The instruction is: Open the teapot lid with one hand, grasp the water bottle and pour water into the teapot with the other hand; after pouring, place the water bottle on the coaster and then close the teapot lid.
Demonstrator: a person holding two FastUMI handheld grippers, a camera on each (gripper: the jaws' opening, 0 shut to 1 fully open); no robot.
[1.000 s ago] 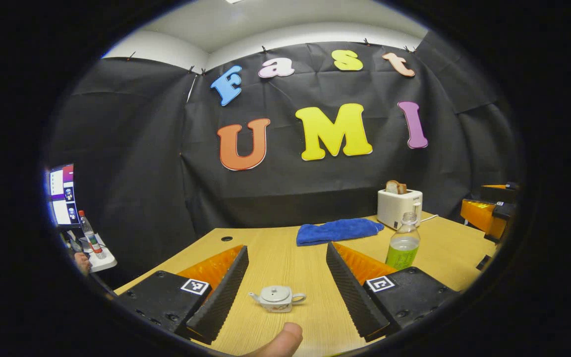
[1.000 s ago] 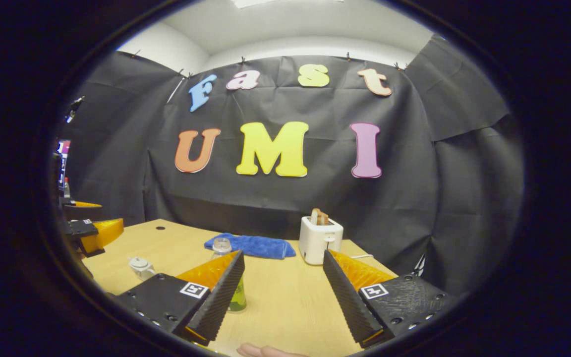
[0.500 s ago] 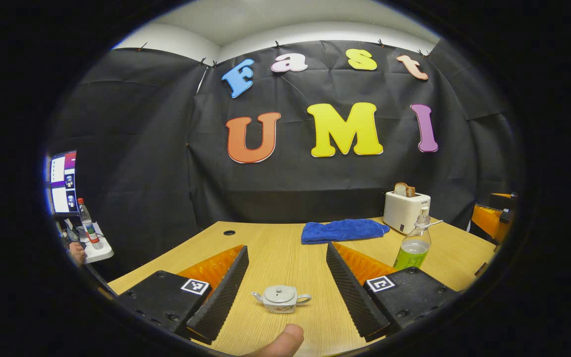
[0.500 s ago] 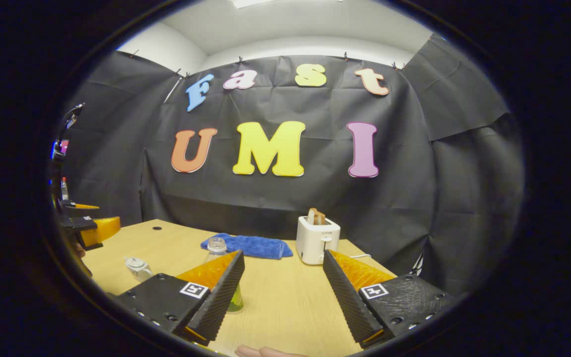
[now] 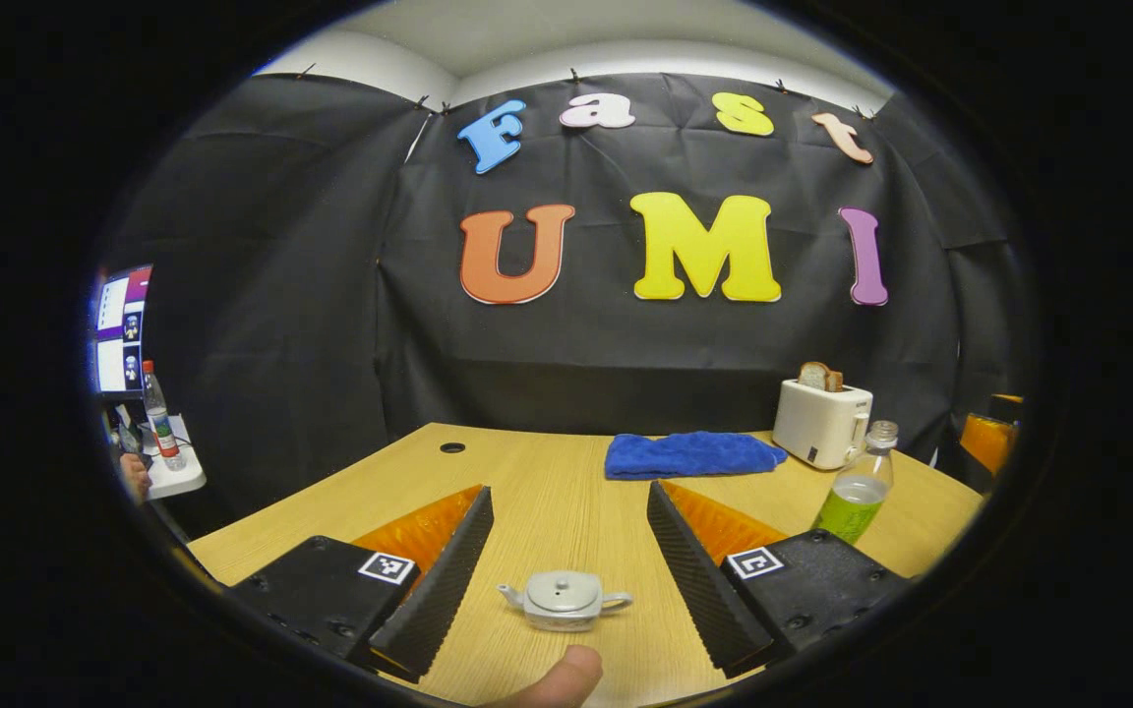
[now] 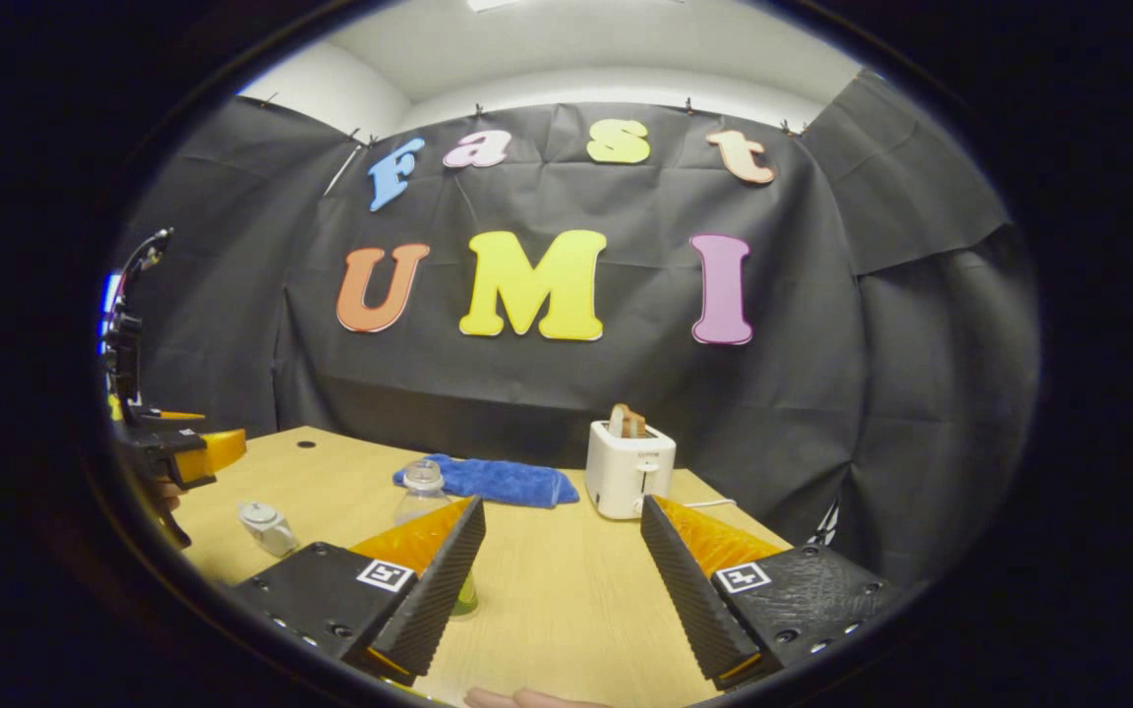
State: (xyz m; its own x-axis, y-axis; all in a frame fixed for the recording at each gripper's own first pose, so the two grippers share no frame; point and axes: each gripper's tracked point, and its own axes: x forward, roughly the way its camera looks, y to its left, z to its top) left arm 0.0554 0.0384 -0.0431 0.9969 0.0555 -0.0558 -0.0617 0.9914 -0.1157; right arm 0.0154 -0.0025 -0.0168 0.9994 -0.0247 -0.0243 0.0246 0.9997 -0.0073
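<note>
A small white teapot (image 5: 564,600) with its lid on sits on the wooden table (image 5: 547,492), straight ahead of my open left gripper (image 5: 566,565) and between the lines of its fingers. A clear bottle (image 5: 856,497) of green liquid, uncapped, stands to the right. In the right gripper view the bottle (image 6: 422,492) is partly hidden behind the left finger of my open right gripper (image 6: 559,570), and the teapot (image 6: 268,527) sits farther left. The left gripper (image 6: 178,452) shows at that view's left edge.
A white toaster (image 5: 821,423) holding a bread slice stands at the back right, with a folded blue cloth (image 5: 689,455) beside it. A small hole (image 5: 451,447) marks the table's far left. A side stand with a bottle (image 5: 157,418) and a monitor lies off to the left.
My left gripper has drifted left and toward the teapot, so the bottle and toaster slid right in its view. The right gripper view shifted slightly. Both grippers stayed open.
</note>
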